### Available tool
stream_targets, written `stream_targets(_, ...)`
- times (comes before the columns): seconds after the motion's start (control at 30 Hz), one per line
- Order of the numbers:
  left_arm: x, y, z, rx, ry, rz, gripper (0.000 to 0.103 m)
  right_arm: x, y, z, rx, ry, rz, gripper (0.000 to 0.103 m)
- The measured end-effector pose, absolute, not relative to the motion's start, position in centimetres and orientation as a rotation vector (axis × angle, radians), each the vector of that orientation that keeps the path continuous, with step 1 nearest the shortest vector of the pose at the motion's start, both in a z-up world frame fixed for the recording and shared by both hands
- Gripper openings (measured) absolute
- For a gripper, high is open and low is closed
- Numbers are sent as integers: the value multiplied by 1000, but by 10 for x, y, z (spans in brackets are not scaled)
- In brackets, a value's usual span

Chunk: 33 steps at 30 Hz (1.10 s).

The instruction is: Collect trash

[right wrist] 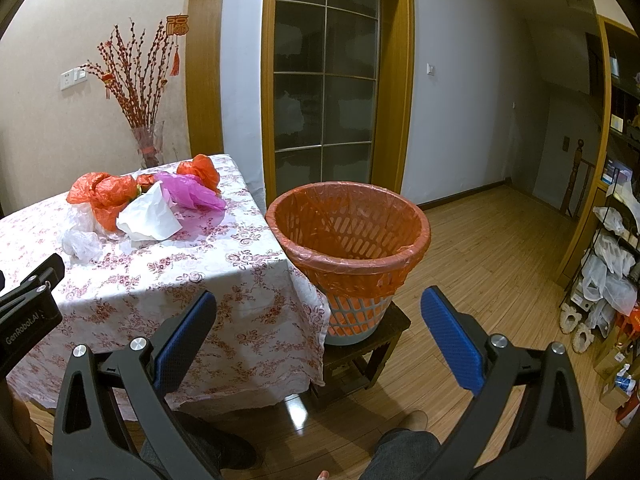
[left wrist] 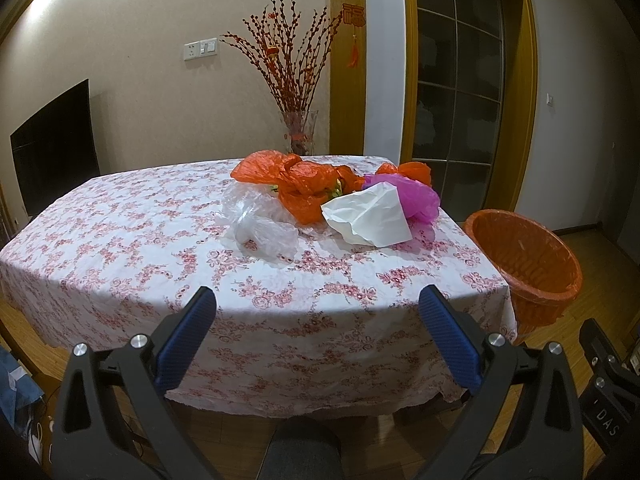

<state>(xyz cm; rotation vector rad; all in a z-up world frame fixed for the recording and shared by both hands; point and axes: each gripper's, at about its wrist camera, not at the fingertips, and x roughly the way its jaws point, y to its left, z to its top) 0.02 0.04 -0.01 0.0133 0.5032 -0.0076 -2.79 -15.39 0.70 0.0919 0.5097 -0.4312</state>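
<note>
Left gripper [left wrist: 318, 294]: jaws wide, ribbed blue pads.
Right gripper [right wrist: 318, 294]: wide — empty.
Trash: crinkled orange plastic bag [left wrist: 296, 184], white paper [left wrist: 370, 216] at 3 o'clock.
Slatted wastebasket [right wrist: 348, 248]: round, orange-lined.

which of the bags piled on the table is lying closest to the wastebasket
The pink plastic bag, at the pile's right end toward the wastebasket. The white paper, orange bags and clear plastic bag lie further left.

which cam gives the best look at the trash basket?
Right wrist: the trash basket sits near centre, showing its whole rim, orange liner, slotted wall and the dark stool beneath it. In the left wrist view it lies at the right edge, distorted, its base hidden behind the tablecloth.
</note>
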Motion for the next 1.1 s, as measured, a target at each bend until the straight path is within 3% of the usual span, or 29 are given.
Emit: stream_targets(1.1,7,1,-9,-3,544,-7,99,-21,-155,1,100,525,-429,101)
